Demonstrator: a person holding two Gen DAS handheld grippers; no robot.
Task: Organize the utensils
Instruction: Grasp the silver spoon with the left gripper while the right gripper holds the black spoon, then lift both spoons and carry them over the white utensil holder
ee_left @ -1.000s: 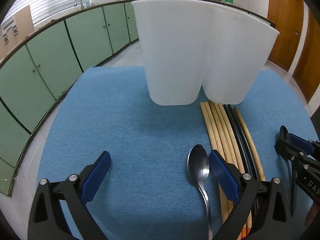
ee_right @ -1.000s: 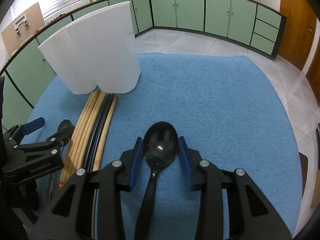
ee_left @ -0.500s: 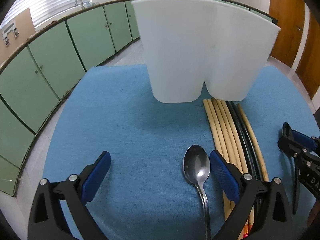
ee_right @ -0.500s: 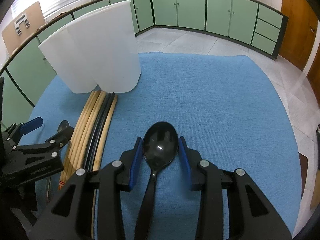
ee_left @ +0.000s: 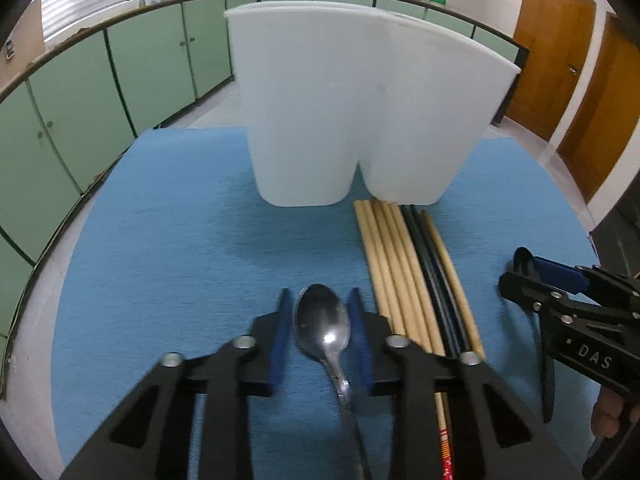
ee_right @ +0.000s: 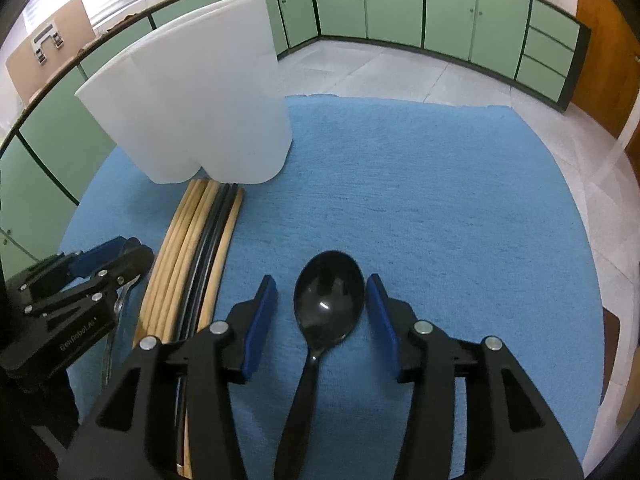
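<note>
Green-cabinet kitchen, blue-matted desk. Centre frame, left hand-held gripper closing around metal spoon; right hand-held gripper opening, releasing black spoon (pads clear). Upper centre, white holder awaiting both; chopsticks alongside.

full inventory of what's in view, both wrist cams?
utensil holder: 1, white, two compartments, far end of mat
mat: 1, blue, under everything
chopsticks: a bundle, tan plus black, lying in front of holder
metal spoon: 1, silver, between left gripper's pads
black spoon: 1, between right gripper's pads, gaps either side
left gripper: black, blue pads, jaws closing
right gripper: same, jaws opening
</note>
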